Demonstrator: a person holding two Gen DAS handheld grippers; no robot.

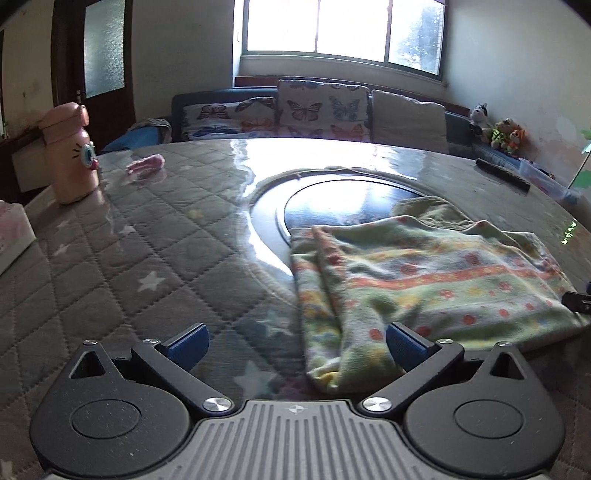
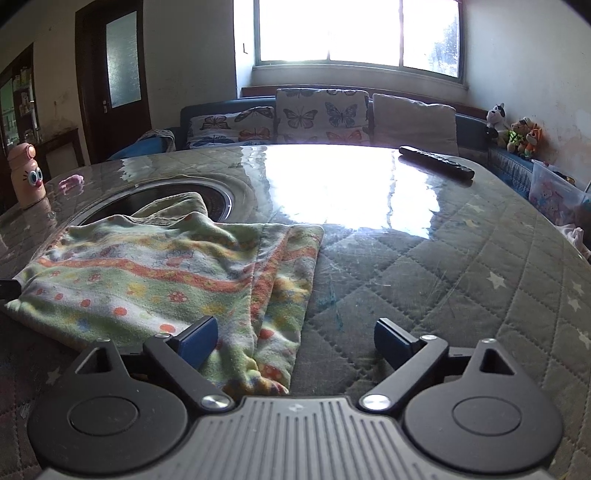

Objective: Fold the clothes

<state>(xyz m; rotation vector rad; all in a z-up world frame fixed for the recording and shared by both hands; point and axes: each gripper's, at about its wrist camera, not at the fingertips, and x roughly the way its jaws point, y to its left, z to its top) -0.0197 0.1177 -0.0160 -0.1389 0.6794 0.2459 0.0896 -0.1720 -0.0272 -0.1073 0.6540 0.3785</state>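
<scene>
Setting: living room with a bright window (image 2: 354,33), a sofa with butterfly cushions (image 2: 321,114) behind the table.
Surface: round table (image 2: 424,266) under a quilted star-print cover with a glossy clear sheet; dark round inset (image 1: 332,206) at its centre.
Garment: green striped floral fleece garment (image 1: 424,280), lying partly folded on the table, its far edge over the inset; a sleeve or side panel is doubled over on each side.
Left gripper (image 1: 297,345): jaws spread wide, nothing held; the garment's near left corner lies between the pads, untouched as far as can be seen.
Right gripper (image 2: 295,343): jaws spread wide, nothing held; the garment's near right corner sits by its left pad.
Bystanders: pink cartoon bottle (image 1: 70,155) and small pink item (image 1: 146,164) at the far left; remote control (image 2: 436,160) at the far right, all well apart from the garment.
Risk, slip: the glossy sheet may let the fleece slide when pulled, skewing the fold.
Risk, partial grasp: a pinch that catches only the top layer would undo the doubled panels.
Risk, glare: window reflection hides the far hem.
</scene>
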